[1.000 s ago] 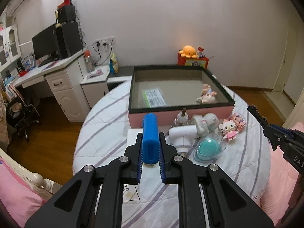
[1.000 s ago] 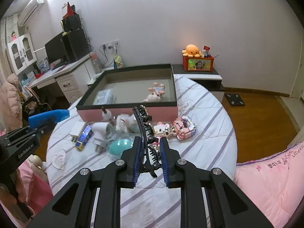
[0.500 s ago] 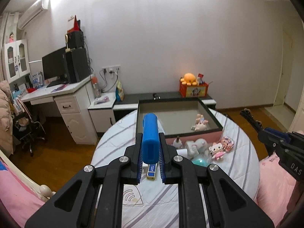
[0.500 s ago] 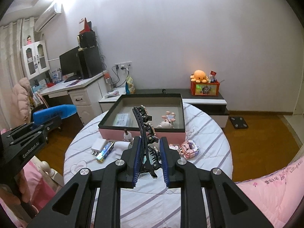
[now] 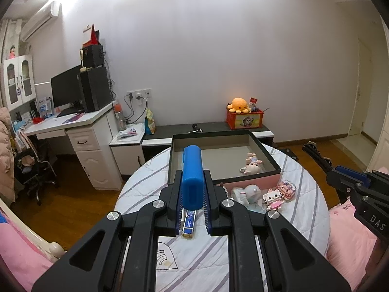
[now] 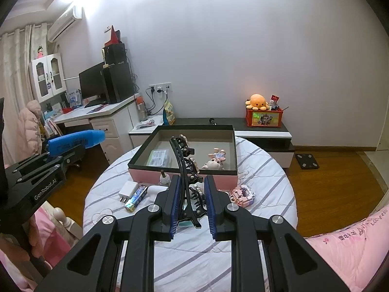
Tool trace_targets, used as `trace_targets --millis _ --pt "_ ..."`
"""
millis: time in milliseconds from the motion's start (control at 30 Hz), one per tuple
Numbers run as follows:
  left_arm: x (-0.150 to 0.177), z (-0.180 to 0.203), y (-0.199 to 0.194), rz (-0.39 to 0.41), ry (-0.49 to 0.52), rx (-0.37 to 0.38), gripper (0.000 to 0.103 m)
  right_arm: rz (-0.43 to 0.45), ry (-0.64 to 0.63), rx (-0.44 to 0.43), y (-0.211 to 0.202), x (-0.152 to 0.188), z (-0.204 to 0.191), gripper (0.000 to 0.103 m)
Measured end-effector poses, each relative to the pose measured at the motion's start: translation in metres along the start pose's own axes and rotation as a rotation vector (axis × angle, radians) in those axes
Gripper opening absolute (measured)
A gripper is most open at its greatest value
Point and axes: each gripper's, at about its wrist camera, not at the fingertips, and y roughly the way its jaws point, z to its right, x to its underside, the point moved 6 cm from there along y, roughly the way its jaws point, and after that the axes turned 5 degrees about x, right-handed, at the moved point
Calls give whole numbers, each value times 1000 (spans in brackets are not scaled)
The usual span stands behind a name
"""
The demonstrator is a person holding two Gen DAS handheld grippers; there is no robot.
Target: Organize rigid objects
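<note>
My left gripper (image 5: 193, 203) is shut on a blue oblong case (image 5: 192, 174), held above the near side of the round table (image 5: 214, 258). My right gripper (image 6: 192, 203) is shut on a black hair claw clip (image 6: 186, 168) that curves up out of its jaws. Beyond both, a pink box with a dark rim (image 6: 181, 166) holds a small pig figure (image 6: 215, 161) and a flat packet (image 6: 158, 157). In front of the box lie a white charger (image 6: 127, 189), a blue tube (image 6: 136, 198), a pink brick toy (image 6: 243, 194) and a cat figure (image 5: 273, 197).
A desk with a monitor (image 5: 66, 90) and white drawers stands at the left. A low dark bench (image 6: 265, 127) along the wall carries an orange octopus toy on a red box (image 6: 263, 114). Pink bedding (image 6: 352, 243) lies at the right; wooden floor surrounds the table.
Both grippers have risen and tilted up with their objects still held, so the table and box now look smaller and lower. Since half a second ago they have hardly moved.
</note>
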Motion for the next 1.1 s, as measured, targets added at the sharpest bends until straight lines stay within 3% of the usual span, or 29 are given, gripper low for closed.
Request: trace_targets --millis 233,467,767,1100 --pt "-9 -7 25 -13 -10 -6 14 -6 3 -11 22 -10 -1 20" --pt "-29 -13 93 -88 3 1 14 -45 30 -11 77 -31 3 20" --pt "-33 -20 196 -261 -16 27 14 -184 49 -25 173 -48 7 20" --pt "-30 -26 279 -477 -29 42 14 -397 66 -39 250 -50 15 20"
